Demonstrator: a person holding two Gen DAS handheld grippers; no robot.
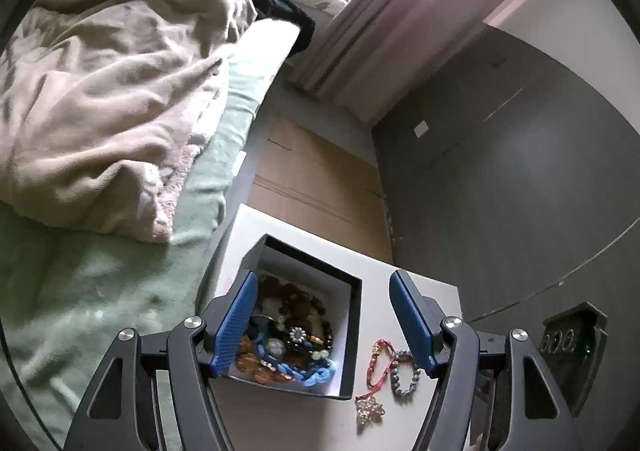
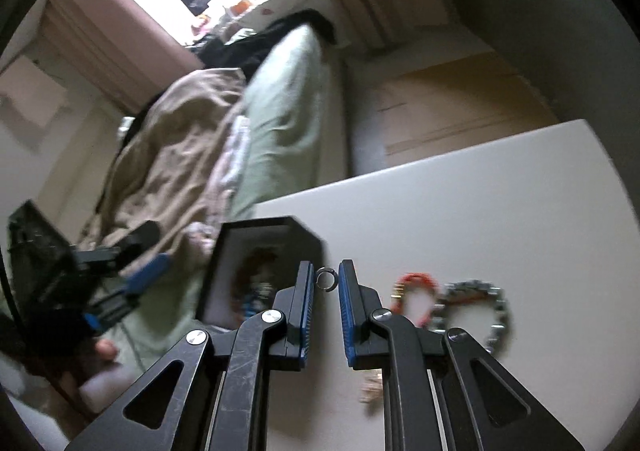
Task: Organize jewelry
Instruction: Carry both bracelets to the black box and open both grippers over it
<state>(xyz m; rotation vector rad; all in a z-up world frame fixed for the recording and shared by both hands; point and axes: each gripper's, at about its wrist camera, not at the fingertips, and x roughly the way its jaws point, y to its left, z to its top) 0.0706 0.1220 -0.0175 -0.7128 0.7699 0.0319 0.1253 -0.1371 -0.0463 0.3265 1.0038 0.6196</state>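
Between the narrow fingers of the right gripper (image 2: 325, 279) a small silver ring (image 2: 327, 279) is pinched — the black box (image 2: 306, 237) lies just left, beside the left gripper (image 1: 323, 293), wide and empty.

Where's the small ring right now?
In the right wrist view, the ring sits pinched between the right gripper fingertips, above the white table, just right of the black box.
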